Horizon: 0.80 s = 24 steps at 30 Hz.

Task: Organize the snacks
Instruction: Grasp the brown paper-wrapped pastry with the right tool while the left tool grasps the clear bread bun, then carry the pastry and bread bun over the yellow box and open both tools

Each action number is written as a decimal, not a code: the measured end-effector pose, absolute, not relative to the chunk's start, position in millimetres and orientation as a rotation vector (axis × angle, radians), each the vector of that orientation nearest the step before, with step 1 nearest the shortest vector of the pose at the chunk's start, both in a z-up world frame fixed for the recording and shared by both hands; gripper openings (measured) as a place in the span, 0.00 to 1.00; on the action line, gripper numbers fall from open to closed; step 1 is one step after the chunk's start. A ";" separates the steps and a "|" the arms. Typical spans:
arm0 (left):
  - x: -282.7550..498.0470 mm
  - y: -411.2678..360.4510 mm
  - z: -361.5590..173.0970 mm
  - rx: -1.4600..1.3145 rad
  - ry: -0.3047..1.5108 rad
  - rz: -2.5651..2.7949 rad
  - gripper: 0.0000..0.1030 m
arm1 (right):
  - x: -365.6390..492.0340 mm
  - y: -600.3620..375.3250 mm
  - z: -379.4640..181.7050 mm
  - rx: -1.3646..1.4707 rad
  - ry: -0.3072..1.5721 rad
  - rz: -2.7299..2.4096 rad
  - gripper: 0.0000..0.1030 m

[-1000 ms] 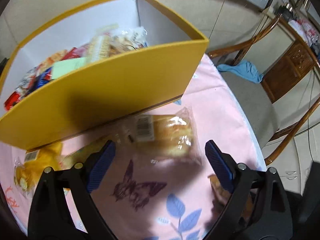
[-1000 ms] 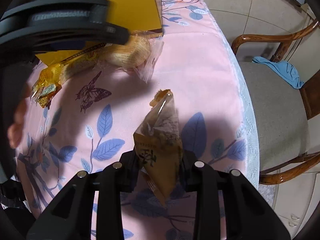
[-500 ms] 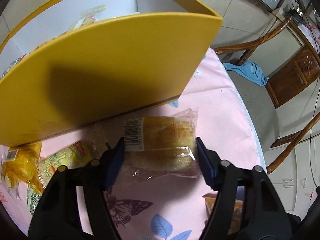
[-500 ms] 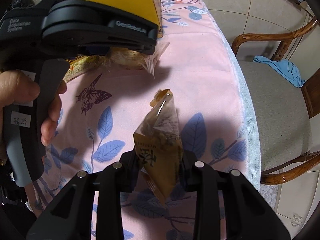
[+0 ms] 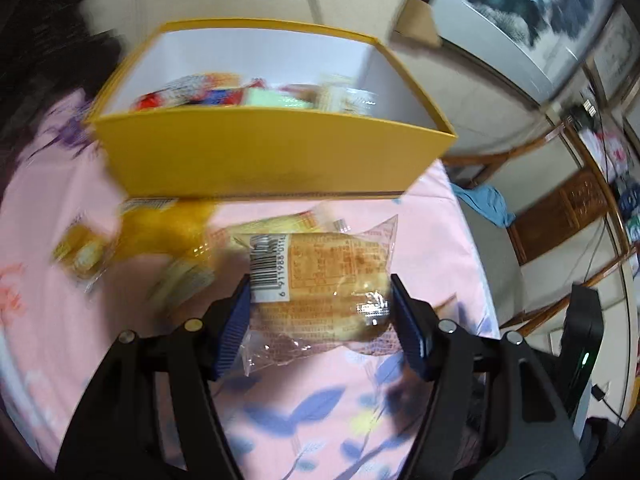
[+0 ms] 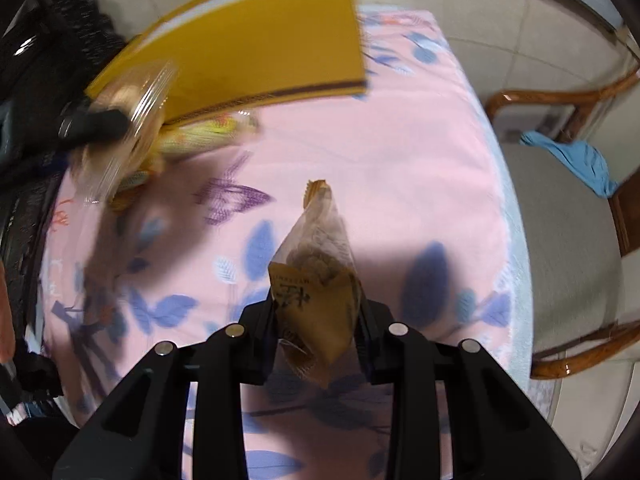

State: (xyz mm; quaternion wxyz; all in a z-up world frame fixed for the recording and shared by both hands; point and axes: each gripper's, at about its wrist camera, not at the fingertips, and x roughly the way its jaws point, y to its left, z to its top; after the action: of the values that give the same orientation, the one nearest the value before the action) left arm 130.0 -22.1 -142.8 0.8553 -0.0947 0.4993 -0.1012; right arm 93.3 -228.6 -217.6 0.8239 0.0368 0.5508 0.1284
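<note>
My left gripper (image 5: 320,320) is shut on a clear-wrapped bread bun (image 5: 320,280) with a barcode label, lifted above the pink cloth in front of the yellow box (image 5: 264,156). Several snack packs (image 5: 256,94) lie inside the box. In the right wrist view the same bun (image 6: 128,120) appears blurred at the left, near the yellow box (image 6: 256,48). My right gripper (image 6: 318,320) is shut on a brown triangular snack pouch (image 6: 316,288) held upright over the cloth. Loose yellow snack packs (image 5: 168,232) lie by the box's front wall.
A pink tablecloth (image 6: 400,168) with blue leaves and a purple butterfly covers the table. A wooden chair (image 6: 568,240) with a grey cushion and a blue cloth (image 6: 572,156) stands at the right. Dark fabric (image 6: 60,40) lies at the left edge.
The left gripper closed on the bread bun and lifted it off the cloth, swinging away from the box so its inside shows. The right gripper kept the pouch nearly still.
</note>
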 end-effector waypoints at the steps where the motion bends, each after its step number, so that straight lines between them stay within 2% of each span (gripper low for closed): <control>1: 120.3 -8.5 -143.4 -0.221 1.055 -0.188 0.64 | 93.2 -221.9 -213.6 0.069 1.163 0.290 0.31; 10: 75.6 48.8 -148.5 -0.301 1.069 -0.087 0.64 | 86.9 -169.2 -169.5 0.032 1.056 0.427 0.31; 24: 79.4 38.0 -131.1 -0.261 1.047 -0.130 0.64 | 80.4 -170.7 -153.7 0.048 1.019 0.402 0.31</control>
State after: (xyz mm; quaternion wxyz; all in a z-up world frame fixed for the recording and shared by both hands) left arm 79.4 38.0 -131.1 0.8560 -0.1242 0.4979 -0.0618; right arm 80.4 -170.7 -153.7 0.8535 0.0227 0.4843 0.1910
